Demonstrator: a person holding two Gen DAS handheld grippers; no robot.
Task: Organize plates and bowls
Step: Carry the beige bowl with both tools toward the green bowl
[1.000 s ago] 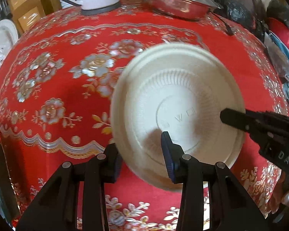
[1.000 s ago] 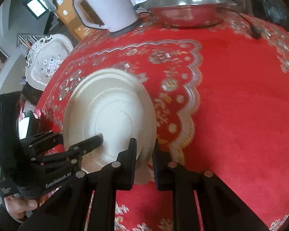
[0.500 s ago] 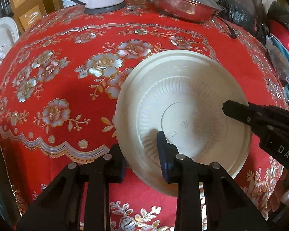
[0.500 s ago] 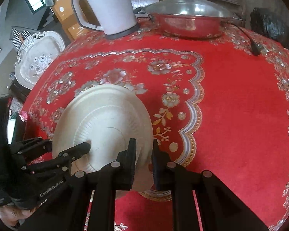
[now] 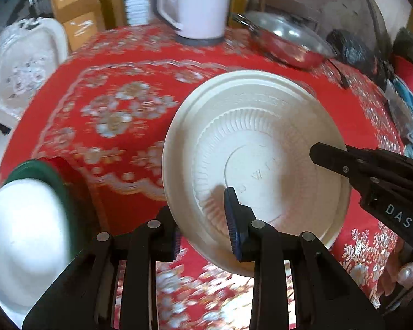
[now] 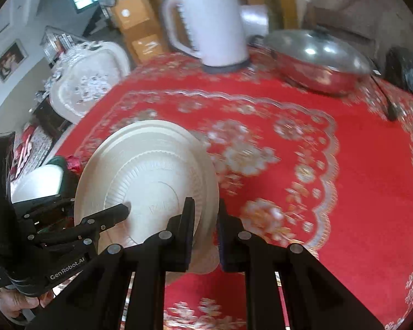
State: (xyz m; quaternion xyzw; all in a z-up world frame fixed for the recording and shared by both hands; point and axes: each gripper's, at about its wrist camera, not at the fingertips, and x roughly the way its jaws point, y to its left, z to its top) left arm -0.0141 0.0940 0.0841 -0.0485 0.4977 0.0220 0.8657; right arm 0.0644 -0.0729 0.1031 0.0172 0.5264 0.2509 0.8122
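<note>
Now the cream ribbed disposable bowl (image 5: 261, 159), pinched at opposite rims by my left gripper (image 5: 206, 220) and right gripper (image 6: 203, 228), has risen off the red flowered tablecloth (image 6: 358, 165). A green-rimmed white plate (image 5: 27, 220) has appeared left of my left gripper, blurred and cut off, perhaps the stacking spot.

A table (image 6: 358, 165) under a red flowered cloth (image 5: 118, 126) is carrying a white kettle (image 6: 214, 27) at its far edge. Just beside the kettle, a lidded steel pan (image 6: 319, 63) is sitting.
</note>
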